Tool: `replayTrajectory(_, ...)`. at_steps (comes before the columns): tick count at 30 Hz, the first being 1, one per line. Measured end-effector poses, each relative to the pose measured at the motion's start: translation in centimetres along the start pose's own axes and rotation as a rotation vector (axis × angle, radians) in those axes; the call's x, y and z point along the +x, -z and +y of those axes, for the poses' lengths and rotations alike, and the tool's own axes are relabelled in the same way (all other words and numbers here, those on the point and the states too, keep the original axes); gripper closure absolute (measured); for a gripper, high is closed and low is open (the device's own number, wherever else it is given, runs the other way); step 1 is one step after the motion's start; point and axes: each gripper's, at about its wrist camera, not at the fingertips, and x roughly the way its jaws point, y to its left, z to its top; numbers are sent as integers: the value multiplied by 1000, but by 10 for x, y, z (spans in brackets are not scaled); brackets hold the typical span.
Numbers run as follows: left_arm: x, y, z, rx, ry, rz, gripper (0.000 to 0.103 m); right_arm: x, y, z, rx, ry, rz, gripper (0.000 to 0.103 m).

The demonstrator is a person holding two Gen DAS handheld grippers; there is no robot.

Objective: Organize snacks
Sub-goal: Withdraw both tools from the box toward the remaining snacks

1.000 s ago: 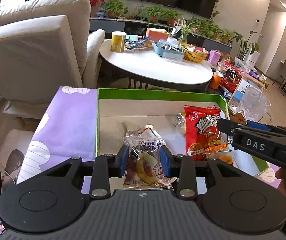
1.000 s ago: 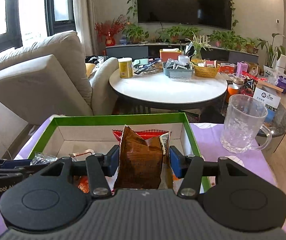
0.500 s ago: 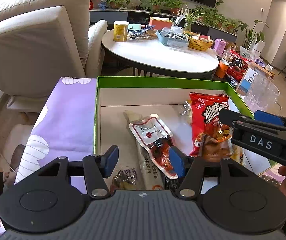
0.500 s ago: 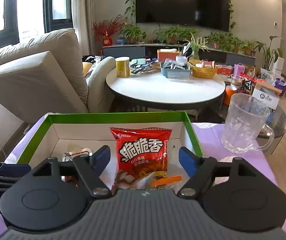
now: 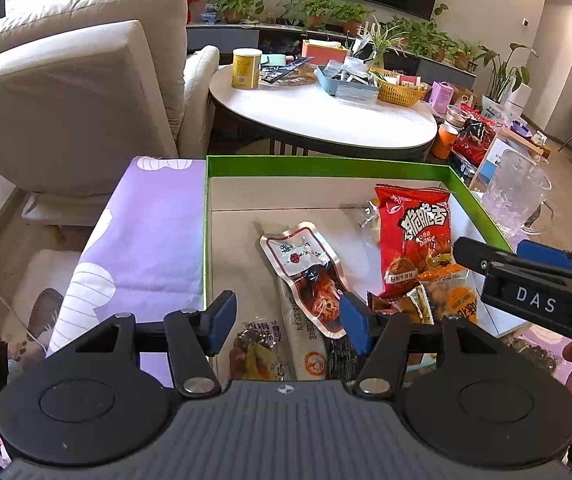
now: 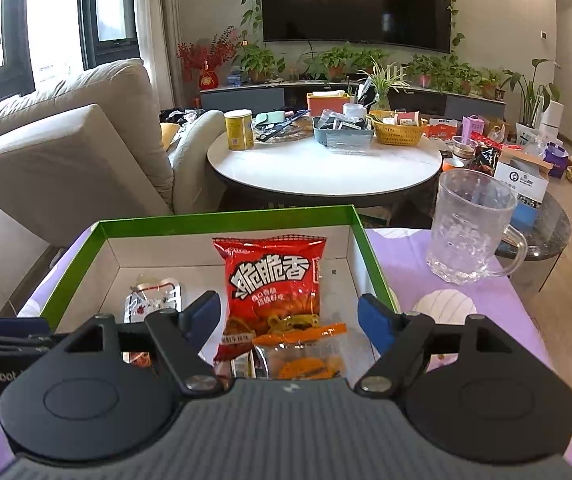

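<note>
A green-rimmed cardboard box (image 5: 325, 166) (image 6: 226, 216) holds several snack packets. A red crisp bag (image 5: 413, 236) (image 6: 274, 284) lies at its right side, with an orange-topped packet (image 5: 451, 292) (image 6: 301, 350) at its near end. A silver and red pouch (image 5: 305, 272) (image 6: 152, 300) lies in the middle, over a long white packet (image 5: 303, 340). A clear fruit packet (image 5: 256, 354) lies at the near edge. My left gripper (image 5: 286, 320) is open and empty above the near packets. My right gripper (image 6: 293, 316) is open and empty above the red bag; it also shows in the left wrist view (image 5: 533, 280).
The box sits on a purple patterned cloth (image 5: 146, 240) (image 6: 465, 300). A clear glass mug (image 6: 469, 228) (image 5: 517, 196) stands to the right of the box. Beyond are a cluttered round white table (image 6: 325, 164) and a beige armchair (image 5: 74, 80).
Both grippers opened and let go of their packets. The fruit packet and the red bag now lie in the box. Both grippers drew back a little.
</note>
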Motion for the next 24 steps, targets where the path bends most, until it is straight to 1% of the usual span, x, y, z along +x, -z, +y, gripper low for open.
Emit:
replayTrajectory(10, -26, 12, 10, -2, -17, -21, 48, -22, 13, -8, 11, 2, 9, 41)
replayTrajectory(14, -40, 26, 15, -23, -13, -22, 47, -33, 24, -12, 10, 12, 12, 41)
replayTrajectory(20, -45, 56, 16, -9, -19, 36, 47, -39, 45, -18, -22, 30, 57, 41)
replayTrajectory(24, -47, 76, 16, -11, -2, 84, 47, -45, 57, -27, -13, 49, 70, 41)
